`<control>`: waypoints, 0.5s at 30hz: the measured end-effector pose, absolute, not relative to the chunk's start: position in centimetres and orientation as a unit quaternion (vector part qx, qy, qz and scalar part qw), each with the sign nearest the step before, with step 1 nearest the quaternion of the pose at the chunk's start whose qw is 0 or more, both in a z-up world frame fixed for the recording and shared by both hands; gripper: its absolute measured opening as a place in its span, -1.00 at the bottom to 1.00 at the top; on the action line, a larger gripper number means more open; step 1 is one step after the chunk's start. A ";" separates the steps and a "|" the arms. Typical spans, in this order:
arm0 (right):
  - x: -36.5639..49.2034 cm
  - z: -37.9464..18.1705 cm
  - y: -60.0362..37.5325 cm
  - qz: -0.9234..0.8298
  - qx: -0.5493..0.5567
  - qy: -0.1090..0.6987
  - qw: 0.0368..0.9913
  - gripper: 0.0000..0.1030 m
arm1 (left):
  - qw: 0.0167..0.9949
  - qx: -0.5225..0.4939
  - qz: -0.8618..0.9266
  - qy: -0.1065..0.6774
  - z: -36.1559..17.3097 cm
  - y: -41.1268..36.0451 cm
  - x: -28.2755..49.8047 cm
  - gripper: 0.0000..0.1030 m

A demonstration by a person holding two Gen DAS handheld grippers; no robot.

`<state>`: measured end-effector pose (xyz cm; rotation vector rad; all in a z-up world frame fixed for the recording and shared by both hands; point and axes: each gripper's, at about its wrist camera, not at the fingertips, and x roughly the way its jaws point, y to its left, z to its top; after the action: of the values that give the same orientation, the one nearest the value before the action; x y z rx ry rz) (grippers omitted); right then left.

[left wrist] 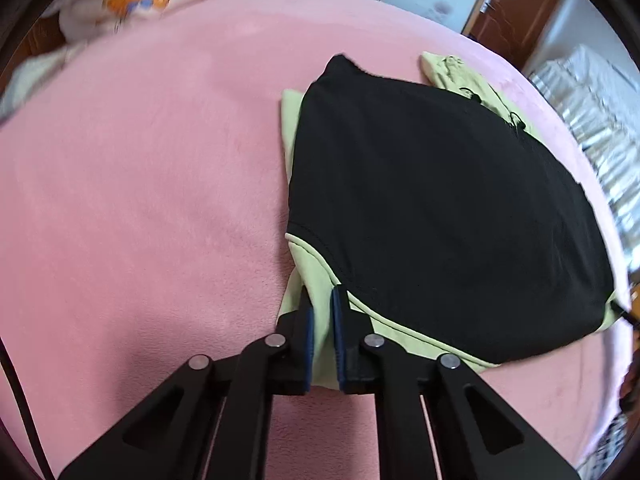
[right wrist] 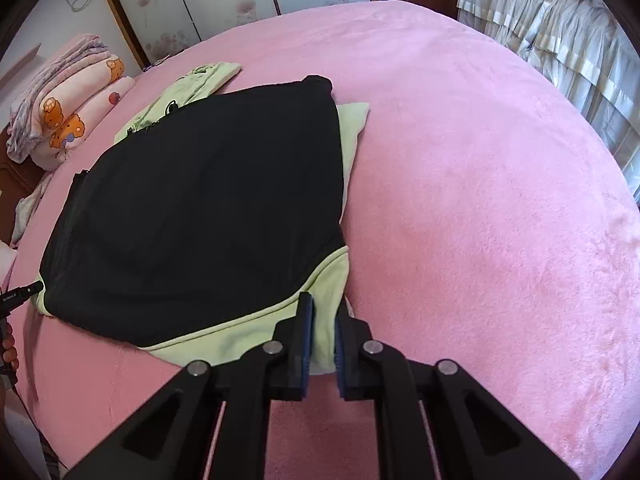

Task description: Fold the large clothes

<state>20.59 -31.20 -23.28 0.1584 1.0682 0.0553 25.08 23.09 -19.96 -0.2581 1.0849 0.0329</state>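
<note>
Black-and-pale-green fabric jacket (left wrist: pixel 440 208) lies partly folded on the pink fleece bed (left wrist: pixel 140 200), just ahead of both tongs, left tongs (left wrist: pixel 322 312) and right tongs (right wrist: pixel 324 316) each pinching a near green hem corner, so further folds likely remain.

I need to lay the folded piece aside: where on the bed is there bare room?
Two patches of pink blanket are bare: right of the garment, toward the curtains, and left of the garment, toward the stacked quilts. It is crowded by those quilts and where the left gripper and right gripper pinch the near green hem.
</note>
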 end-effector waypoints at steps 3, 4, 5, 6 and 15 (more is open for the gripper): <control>19.3 -21.8 -31.2 0.030 0.071 0.493 0.866 -0.91 | 0.857 -0.122 0.007 0.500 -19.0 23.4 24.0 -0.92; 18.8 -21.4 -31.4 0.031 0.074 0.490 0.868 -0.91 | 0.858 -0.125 0.001 0.498 -18.9 23.7 23.5 -0.91; 18.6 -21.4 -31.5 0.031 0.074 0.488 0.869 -0.91 | 0.858 -0.122 -0.001 0.498 -19.0 23.9 23.0 -0.91; 18.4 -21.8 -31.5 0.028 0.068 0.492 0.867 -0.91 | 0.856 -0.115 -0.002 0.503 -19.5 24.0 22.7 -0.91; 18.8 -21.9 -31.5 -0.021 0.046 0.509 0.859 -0.62 | 0.863 -0.058 0.059 0.499 -18.0 22.9 23.0 -0.33</control>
<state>18.81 -31.51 -21.93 0.0965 1.0681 -0.0448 23.03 22.91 -17.96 -0.1218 1.0460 0.1234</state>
